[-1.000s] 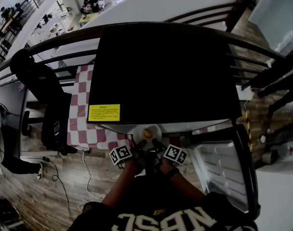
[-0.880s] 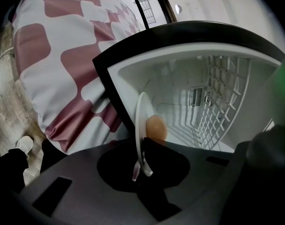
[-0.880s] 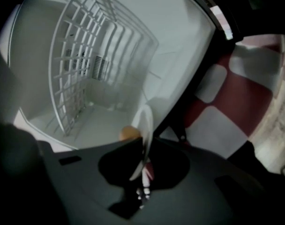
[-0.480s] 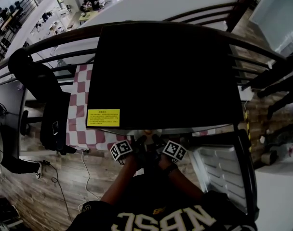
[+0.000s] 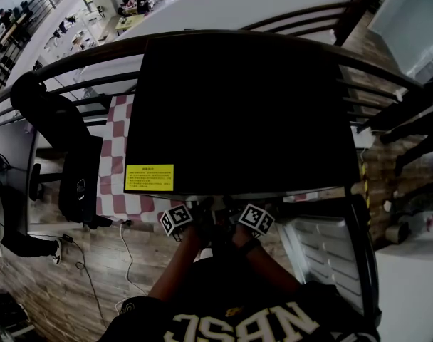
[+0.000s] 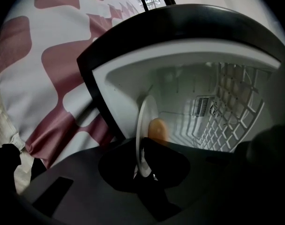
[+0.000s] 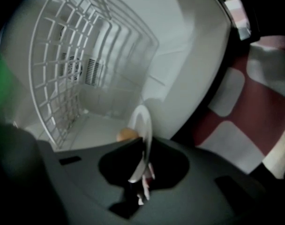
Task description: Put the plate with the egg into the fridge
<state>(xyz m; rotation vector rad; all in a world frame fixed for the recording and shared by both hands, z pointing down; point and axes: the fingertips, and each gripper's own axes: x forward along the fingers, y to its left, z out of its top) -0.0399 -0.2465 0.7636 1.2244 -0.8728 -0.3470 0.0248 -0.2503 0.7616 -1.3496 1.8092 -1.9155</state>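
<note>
A white plate (image 6: 143, 125) shows edge-on in the left gripper view with a brown egg (image 6: 157, 129) on it. My left gripper (image 6: 143, 167) is shut on its near rim. In the right gripper view the same plate (image 7: 144, 125) and egg (image 7: 125, 135) appear, with my right gripper (image 7: 141, 175) shut on the rim from the other side. The plate hangs in the mouth of the fridge, whose white inside (image 6: 180, 90) has a wire rack (image 6: 231, 107). In the head view the fridge's black top (image 5: 238, 105) hides the plate; only the marker cubes (image 5: 176, 219) (image 5: 257, 219) show.
The fridge door (image 5: 323, 255) stands open at the right, with white shelves. A red-and-white checked cloth (image 5: 117, 162) lies under the fridge. A black chair with a dark jacket (image 5: 60, 134) stands at the left. A cable (image 5: 131, 262) runs across the wooden floor.
Both grippers have moved forward with the plate. The plate and egg, seen in front of the fridge a second ago, are now hidden under its top edge.
</note>
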